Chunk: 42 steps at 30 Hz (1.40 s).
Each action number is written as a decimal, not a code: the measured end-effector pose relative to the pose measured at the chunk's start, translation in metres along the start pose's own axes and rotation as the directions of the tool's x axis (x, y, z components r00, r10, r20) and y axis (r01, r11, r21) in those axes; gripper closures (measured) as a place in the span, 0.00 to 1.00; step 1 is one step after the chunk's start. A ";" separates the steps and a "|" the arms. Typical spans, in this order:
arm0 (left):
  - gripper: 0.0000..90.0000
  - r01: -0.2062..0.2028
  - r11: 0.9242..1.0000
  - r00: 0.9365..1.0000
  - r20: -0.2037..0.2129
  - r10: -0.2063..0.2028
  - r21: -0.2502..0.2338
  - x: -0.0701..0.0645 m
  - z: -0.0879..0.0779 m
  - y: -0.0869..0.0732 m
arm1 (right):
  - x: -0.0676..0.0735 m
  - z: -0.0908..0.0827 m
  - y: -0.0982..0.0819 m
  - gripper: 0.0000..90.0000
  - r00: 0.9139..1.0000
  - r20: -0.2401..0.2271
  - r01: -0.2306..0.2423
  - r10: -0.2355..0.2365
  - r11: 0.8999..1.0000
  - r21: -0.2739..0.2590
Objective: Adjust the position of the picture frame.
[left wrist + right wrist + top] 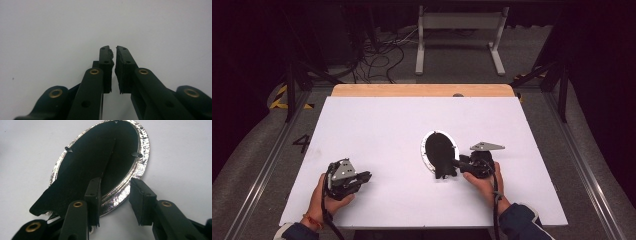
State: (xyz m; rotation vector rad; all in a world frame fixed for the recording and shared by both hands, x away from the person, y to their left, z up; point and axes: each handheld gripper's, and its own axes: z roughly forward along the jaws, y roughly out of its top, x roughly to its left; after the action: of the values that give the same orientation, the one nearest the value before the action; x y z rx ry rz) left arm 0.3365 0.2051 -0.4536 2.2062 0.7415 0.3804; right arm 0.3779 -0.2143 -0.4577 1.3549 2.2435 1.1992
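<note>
An oval dish point(439, 150) with a crinkled silver rim point(143, 147) and a black lining point(95, 152) lies on the white tabletop point(377, 125), right of centre. The lining sticks out over the near rim as a ragged flap point(47, 200). My right gripper point(457, 162) is at the dish's near right edge. Its jaws point(115, 182) stand apart astride the rim, one over the black lining and one outside on the table, with a gap beside the outer pad. My left gripper point(367, 176) rests at the front left, well away from the dish, its jaws point(115, 53) nearly together on nothing.
A wooden strip point(422, 90) runs along the table's far edge. Beyond it stand a white metal frame point(459, 22) and loose cables point(377, 55) on the floor. Metal rails point(579, 165) flank the table on both sides.
</note>
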 end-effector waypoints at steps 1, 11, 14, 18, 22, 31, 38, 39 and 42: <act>0.92 -0.005 1.000 1.000 0.007 0.005 -0.001 -0.001 0.002 0.002 | 0.004 0.000 -0.001 0.68 1.000 -0.003 0.003 -0.003 1.000 0.002; 0.91 -0.052 0.999 0.997 0.050 0.051 0.005 -0.019 0.026 0.023 | 0.033 -0.001 -0.009 0.65 0.999 -0.024 0.036 -0.035 0.999 0.014; 0.91 -0.069 0.998 0.995 0.069 0.069 0.002 -0.025 0.034 0.032 | 0.027 -0.003 -0.009 0.58 0.998 -0.051 0.036 -0.034 0.999 0.030; 0.91 -0.102 0.995 0.990 0.103 0.101 0.008 -0.034 0.047 0.044 | 0.022 -0.014 -0.010 0.66 0.995 -0.054 0.088 -0.086 0.996 0.028; 0.90 -0.100 0.995 0.989 0.111 0.097 0.021 -0.040 0.060 0.051 | 0.020 -0.025 -0.013 0.82 0.989 -0.065 0.139 -0.136 0.990 0.035; 0.89 -0.061 0.998 0.990 0.128 0.056 0.034 -0.042 0.081 0.060 | 0.032 -0.023 -0.022 0.96 0.966 -0.137 0.232 -0.221 0.970 0.073; 0.89 -0.080 0.996 0.990 0.121 0.076 0.027 -0.043 0.089 0.067 | 0.044 -0.021 -0.024 1.00 0.951 -0.151 0.282 -0.271 0.957 0.062; 0.89 -0.090 0.996 0.989 0.121 0.086 0.027 -0.042 0.090 0.068 | 0.045 -0.021 -0.025 1.00 0.951 -0.148 0.281 -0.270 0.958 0.055; 0.88 -0.071 0.997 0.989 0.134 0.068 0.021 -0.040 0.094 0.070 | 0.048 -0.021 -0.027 1.00 0.948 -0.150 0.290 -0.280 0.956 0.050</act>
State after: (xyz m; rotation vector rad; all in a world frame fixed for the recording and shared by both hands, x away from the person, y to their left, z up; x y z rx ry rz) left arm 0.3775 0.0890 -0.4650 2.2609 0.6019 0.2567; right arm 0.3240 -0.1915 -0.4564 0.9485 2.4966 1.1535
